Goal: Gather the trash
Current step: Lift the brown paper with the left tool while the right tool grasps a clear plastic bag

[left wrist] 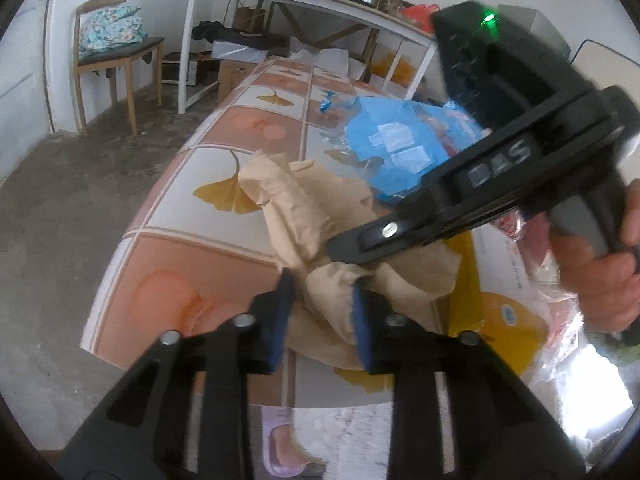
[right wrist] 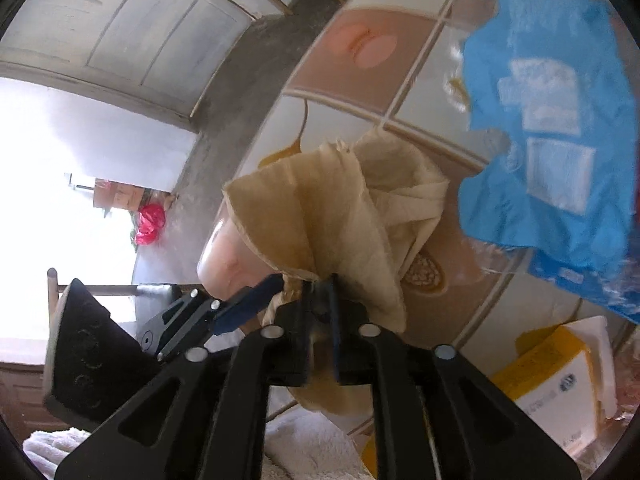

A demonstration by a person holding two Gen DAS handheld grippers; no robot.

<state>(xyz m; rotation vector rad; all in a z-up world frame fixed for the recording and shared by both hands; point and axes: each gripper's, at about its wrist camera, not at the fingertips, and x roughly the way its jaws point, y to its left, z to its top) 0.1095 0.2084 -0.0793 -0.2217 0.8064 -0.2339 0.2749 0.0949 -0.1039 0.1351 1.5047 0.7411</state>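
On the tiled table [left wrist: 192, 208], both the left gripper [left wrist: 320, 312] and right gripper [right wrist: 316, 300] pinch crumpled brown paper [left wrist: 304, 216].

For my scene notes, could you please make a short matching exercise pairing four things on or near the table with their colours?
Things:
1. crumpled paper
2. plastic wrapper
3. bag on the floor
4. carton

Colours:
A. red
B. yellow and white
C. tan
D. blue

Pairs: 1-C, 2-D, 3-A, 4-B
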